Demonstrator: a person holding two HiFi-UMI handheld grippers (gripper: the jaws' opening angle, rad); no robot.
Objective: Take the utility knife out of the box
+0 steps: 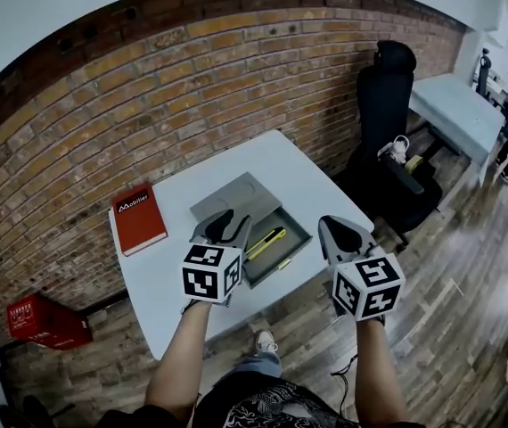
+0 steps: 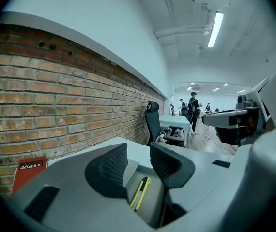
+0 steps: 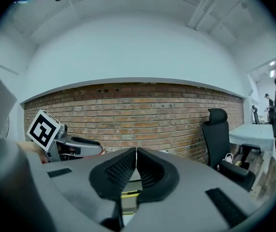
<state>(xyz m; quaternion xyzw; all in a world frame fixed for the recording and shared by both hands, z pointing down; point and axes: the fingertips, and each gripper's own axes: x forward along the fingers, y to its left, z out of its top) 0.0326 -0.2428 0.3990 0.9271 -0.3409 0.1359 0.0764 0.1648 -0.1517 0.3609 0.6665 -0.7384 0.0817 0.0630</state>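
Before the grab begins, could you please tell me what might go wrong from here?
The utility knife lies flat inside the box, so the open left gripper may strike the rim. The box sits near the front edge of the table; a nudge could slide it off.

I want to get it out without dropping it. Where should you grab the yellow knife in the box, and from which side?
Probably pinch the utility knife around the middle of its long body, across its narrow width, coming straight down from above. It lies flat inside the open box, so the walls block the sides.
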